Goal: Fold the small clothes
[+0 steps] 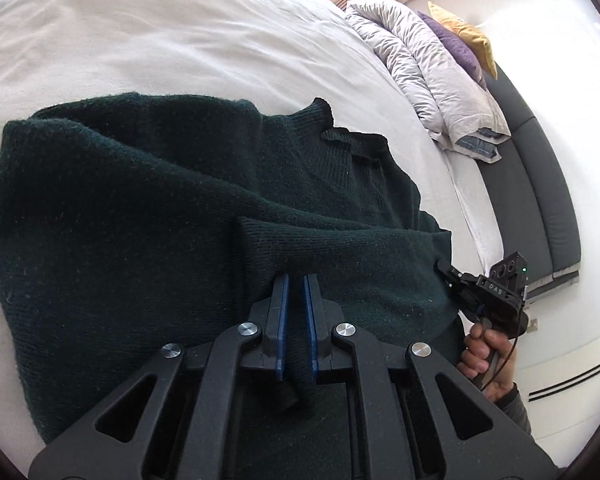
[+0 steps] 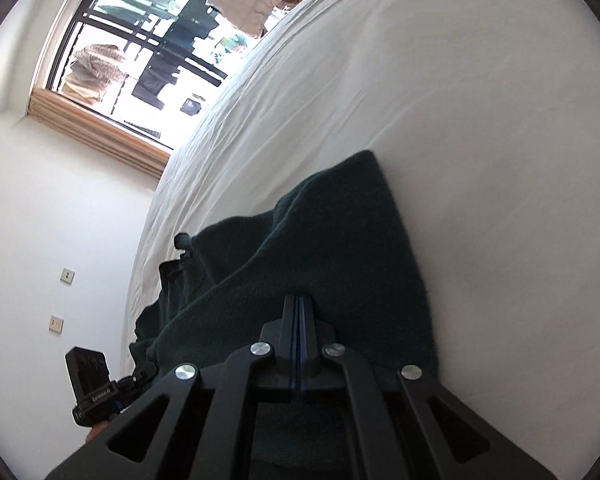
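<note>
1. Progress is partial: the dark green knitted sweater (image 1: 140, 208) is lying on the white bed sheet (image 1: 160, 40), bunched, with one layer already lying across the body and the collar showing at the far side.
2. You are lifting its near edge at two points; no flat, compact fold is showing yet, so smoothing and the final folds are remaining, by this estimate.
3. The left gripper (image 1: 296, 280) is keeping its blue pads nearly together, and you are pinching a fold of sweater knit between them.
4. The right gripper (image 2: 299, 304) is closing fully; its pads are meeting at the sweater's edge, and whether they are trapping a thin layer you cannot tell.
</note>
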The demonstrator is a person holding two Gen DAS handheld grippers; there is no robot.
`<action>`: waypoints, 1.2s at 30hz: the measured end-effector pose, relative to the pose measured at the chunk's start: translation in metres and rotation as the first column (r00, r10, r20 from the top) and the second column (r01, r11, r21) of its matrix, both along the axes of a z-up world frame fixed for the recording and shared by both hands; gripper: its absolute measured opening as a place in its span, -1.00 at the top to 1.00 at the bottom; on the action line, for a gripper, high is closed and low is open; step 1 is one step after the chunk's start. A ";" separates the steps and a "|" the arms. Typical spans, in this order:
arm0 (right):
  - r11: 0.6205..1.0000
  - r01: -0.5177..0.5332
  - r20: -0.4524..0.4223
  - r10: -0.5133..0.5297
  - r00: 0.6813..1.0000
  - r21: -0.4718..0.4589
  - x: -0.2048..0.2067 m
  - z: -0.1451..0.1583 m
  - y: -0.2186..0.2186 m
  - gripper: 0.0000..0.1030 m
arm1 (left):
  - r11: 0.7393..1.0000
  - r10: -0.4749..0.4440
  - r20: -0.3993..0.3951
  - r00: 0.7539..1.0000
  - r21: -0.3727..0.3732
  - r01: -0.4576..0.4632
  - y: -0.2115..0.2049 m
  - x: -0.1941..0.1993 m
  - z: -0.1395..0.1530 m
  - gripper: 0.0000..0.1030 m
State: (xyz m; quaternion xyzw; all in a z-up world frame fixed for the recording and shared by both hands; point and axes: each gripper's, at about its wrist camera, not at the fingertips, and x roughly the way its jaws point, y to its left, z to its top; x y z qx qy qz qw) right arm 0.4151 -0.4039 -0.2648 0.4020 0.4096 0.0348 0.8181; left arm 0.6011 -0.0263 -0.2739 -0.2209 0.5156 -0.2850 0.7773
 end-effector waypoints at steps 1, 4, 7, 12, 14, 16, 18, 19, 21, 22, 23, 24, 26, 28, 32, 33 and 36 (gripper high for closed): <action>1.000 0.026 -0.006 -0.026 1.000 -0.017 -0.003 0.007 -0.001 0.95 | 1.000 0.001 0.006 1.000 0.001 -0.001 0.000 -0.001 0.000 0.82; 1.000 -0.005 0.065 0.006 0.998 -0.026 -0.006 0.032 0.009 0.71 | 1.000 0.005 0.021 1.000 0.021 -0.005 0.001 -0.003 0.001 0.82; 0.996 -0.086 0.114 0.086 0.990 0.001 0.006 0.045 0.031 0.52 | 0.998 0.003 0.046 0.999 0.067 -0.006 0.001 -0.008 0.004 0.82; 0.972 -0.229 0.054 0.226 0.973 0.046 0.025 0.022 0.064 0.48 | 0.984 -0.017 0.101 0.995 0.176 -0.001 -0.011 -0.017 0.011 0.82; 0.971 -0.235 0.016 0.235 0.972 0.053 0.028 0.006 0.066 0.62 | 0.981 -0.020 0.116 0.993 0.194 -0.003 -0.012 -0.020 0.012 0.82; 0.974 -0.177 0.034 0.174 0.984 0.143 0.026 -0.008 0.047 0.90 | 0.979 -0.023 0.128 0.991 0.204 -0.003 -0.013 -0.023 0.013 0.82; 0.986 -0.079 0.013 0.078 0.997 0.149 0.019 -0.013 0.023 1.00 | 0.974 -0.028 0.143 0.989 0.228 -0.005 -0.017 -0.027 0.015 0.82; 0.989 -0.043 0.013 0.041 0.999 0.143 0.017 -0.013 0.012 1.00 | 0.971 -0.031 0.150 0.988 0.241 -0.006 -0.019 -0.029 0.016 0.82; 0.994 0.029 0.003 -0.029 1.000 0.106 0.009 -0.007 -0.004 1.00 | 0.962 -0.031 0.165 0.986 0.272 -0.015 -0.022 -0.034 0.019 0.82; 0.996 0.066 -0.005 -0.066 0.998 0.059 0.004 0.000 -0.008 0.94 | 0.956 -0.030 0.174 0.984 0.294 -0.023 -0.024 -0.038 0.022 0.82; 0.994 0.105 -0.014 -0.105 0.994 0.007 -0.003 0.007 -0.014 0.81 | 0.946 -0.027 0.187 0.982 0.322 -0.035 -0.026 -0.043 0.026 0.82; 0.991 0.130 -0.018 -0.131 0.991 -0.022 -0.011 0.014 -0.018 0.68 | 0.938 -0.026 0.197 0.980 0.344 -0.044 -0.029 -0.048 0.028 0.82; 0.987 0.139 -0.010 -0.140 0.990 -0.078 -0.026 0.030 -0.015 -0.05 | 0.912 -0.031 0.226 0.974 0.406 -0.065 -0.034 -0.060 0.038 0.82; 0.981 0.107 0.032 -0.103 0.994 -0.162 -0.043 0.047 0.000 -0.15 | 0.893 -0.035 0.248 0.968 0.442 -0.081 -0.037 -0.077 0.050 0.82; 0.976 -0.001 0.051 0.013 0.999 -0.220 -0.074 0.071 0.037 -0.14 | 0.887 -0.024 0.296 0.955 0.447 -0.117 -0.027 -0.111 0.075 0.82; 0.971 -0.029 0.046 0.041 0.998 -0.238 -0.084 0.076 0.047 -0.15 | 0.886 -0.029 0.318 0.948 0.447 -0.123 -0.022 -0.124 0.082 0.82; 0.949 -0.107 0.033 0.122 0.992 -0.298 -0.121 0.089 0.065 -0.15 | 0.879 -0.054 0.381 0.923 0.456 -0.136 -0.012 -0.171 0.102 0.82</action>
